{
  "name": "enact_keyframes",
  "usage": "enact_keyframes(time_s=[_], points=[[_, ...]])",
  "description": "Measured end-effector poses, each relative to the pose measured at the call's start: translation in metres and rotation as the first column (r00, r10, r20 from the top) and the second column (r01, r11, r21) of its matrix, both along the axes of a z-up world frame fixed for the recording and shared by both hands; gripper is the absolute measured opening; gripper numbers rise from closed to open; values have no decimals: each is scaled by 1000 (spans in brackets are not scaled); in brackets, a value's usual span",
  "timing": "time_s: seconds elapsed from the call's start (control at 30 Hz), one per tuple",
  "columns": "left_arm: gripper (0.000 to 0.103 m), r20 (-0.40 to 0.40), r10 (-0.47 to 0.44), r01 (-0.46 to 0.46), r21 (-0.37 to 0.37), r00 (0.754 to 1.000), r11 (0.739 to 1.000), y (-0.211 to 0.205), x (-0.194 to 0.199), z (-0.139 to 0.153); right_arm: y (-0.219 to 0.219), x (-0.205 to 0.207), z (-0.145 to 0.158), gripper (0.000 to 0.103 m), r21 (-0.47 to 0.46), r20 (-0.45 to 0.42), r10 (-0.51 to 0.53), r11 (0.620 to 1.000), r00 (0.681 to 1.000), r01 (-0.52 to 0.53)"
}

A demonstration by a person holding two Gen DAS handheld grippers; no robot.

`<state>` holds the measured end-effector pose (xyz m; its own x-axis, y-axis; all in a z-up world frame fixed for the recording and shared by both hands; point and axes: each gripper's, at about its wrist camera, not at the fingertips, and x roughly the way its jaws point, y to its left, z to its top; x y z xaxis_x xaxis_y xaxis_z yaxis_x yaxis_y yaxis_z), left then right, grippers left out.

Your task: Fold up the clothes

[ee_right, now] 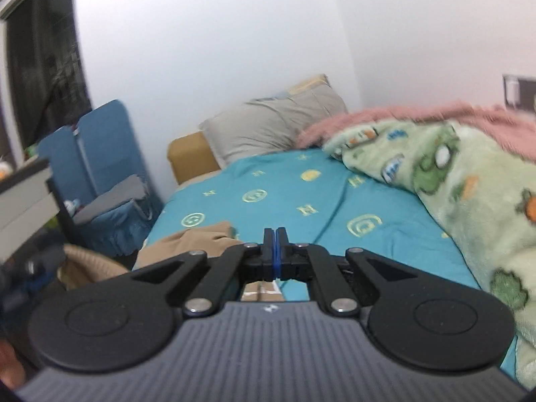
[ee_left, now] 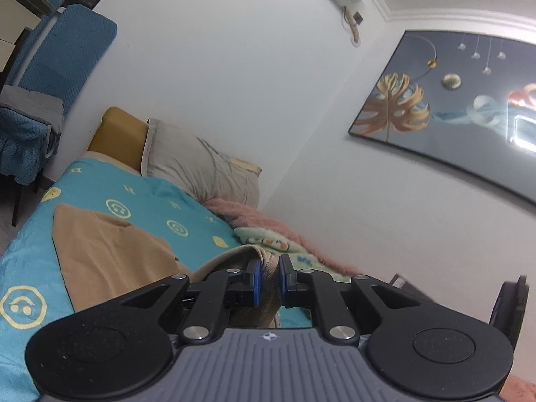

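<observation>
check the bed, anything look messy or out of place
The tan garment is half-folded and rumpled, one edge lifted in the left tool. The green fleece blanket sits bunched in a heap along the wall side.

Even indoor light; picture glass (ee_left: 462, 107) glares; right view blurred.

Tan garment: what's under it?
The tan garment lies on the teal sheet, which shows around it. One edge is pinched in the left gripper. Whatever lies beneath the cloth itself is covered.
</observation>
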<state>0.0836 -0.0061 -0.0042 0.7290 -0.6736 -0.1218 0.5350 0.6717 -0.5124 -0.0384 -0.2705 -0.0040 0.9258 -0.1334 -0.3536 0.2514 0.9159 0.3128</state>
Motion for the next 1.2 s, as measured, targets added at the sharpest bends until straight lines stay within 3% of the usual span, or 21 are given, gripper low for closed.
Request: enact_keyframes(time_s=[0.17, 0.3, 0.43, 0.5, 0.53, 0.57, 0.67, 0.8, 0.87, 0.9, 0.97, 1.07, 1.2], points=[[12, -19, 28, -28, 7, 999, 1000, -3, 8, -7, 23, 2, -25, 7, 55, -90, 131, 991, 987, -126], [12, -17, 56, -56, -1, 998, 998, 4, 9, -5, 57, 13, -40, 8, 51, -176, 260, 966, 950, -255], [12, -12, 80, -80, -8, 997, 997, 9, 10, -4, 82, 25, -59, 13, 36, -291, 319, 946, 902, -323], [12, -15, 92, -92, -14, 996, 996, 11, 12, -3, 90, 26, -70, 42, 42, -332, 332, 940, 883, -338], [12, -18, 96, -97, -19, 995, 995, 13, 13, -3, 92, 25, -71, 63, 42, -325, 334, 940, 885, -340], [12, -21, 101, -101, -25, 995, 995, 14, 14, -3, 94, 23, -71, 74, 43, -315, 336, 939, 887, -341], [12, -22, 110, -111, -35, 994, 993, 18, 14, -2, 99, 15, -64, 79, -10, -274, 316, 944, 908, -331], [12, -20, 123, -124, -48, 992, 991, 23, 13, 0, 99, 14, -69, 79, -127, -275, 199, 962, 941, -240], [12, -21, 132, -133, -55, 991, 990, 25, 14, 0, 94, 23, -81, 78, -99, -335, 195, 966, 922, -240], [12, -18, 135, -136, -58, 991, 989, 26, 13, 1, 92, 28, -89, 71, -60, -369, 219, 964, 903, -258], [12, -11, 139, -140, -65, 990, 988, 28, 12, 3, 89, 32, -96, 6, -10, -399, 246, 962, 883, -273], [12, 17, 147, -145, -78, 989, 986, 33, 6, 10, 86, 21, -75, 6, -98, -319, 198, 966, 927, -240], [12, 65, 144, -134, -142, 987, 981, 49, -11, 26, 66, -11, -19, 6, -110, -146, 198, 971, 969, -214]])
